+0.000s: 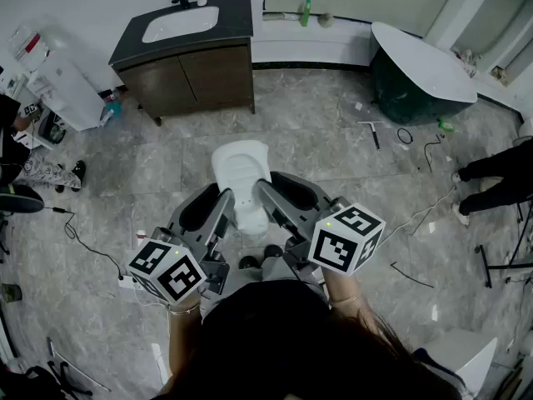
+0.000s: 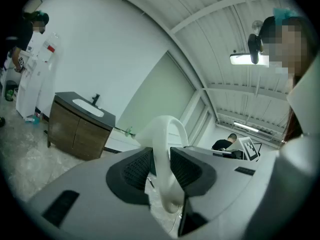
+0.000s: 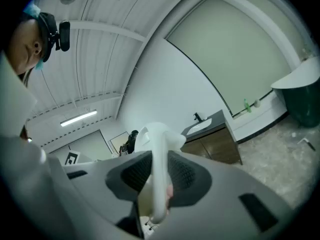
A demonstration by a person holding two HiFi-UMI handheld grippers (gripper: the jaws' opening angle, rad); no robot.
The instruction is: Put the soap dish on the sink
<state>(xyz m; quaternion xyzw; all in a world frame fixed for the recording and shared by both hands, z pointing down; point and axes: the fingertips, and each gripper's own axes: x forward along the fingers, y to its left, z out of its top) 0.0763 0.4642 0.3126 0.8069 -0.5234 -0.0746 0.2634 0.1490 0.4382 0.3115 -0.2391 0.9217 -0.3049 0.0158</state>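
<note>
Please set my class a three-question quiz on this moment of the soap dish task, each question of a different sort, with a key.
1. Multiple choice: the white plastic soap dish is clamped by A. the left gripper alone; B. the left gripper and the right gripper together; C. neither gripper.
2. Fill the gap: in the head view, the white oval sink in the black-topped wooden cabinet lies toward the upper ____ of the picture.
3. True or false: the soap dish already rests on the sink.

Key: 1 B. 2 left. 3 false: it is held in the air, with bare floor between it and the cabinet.
</note>
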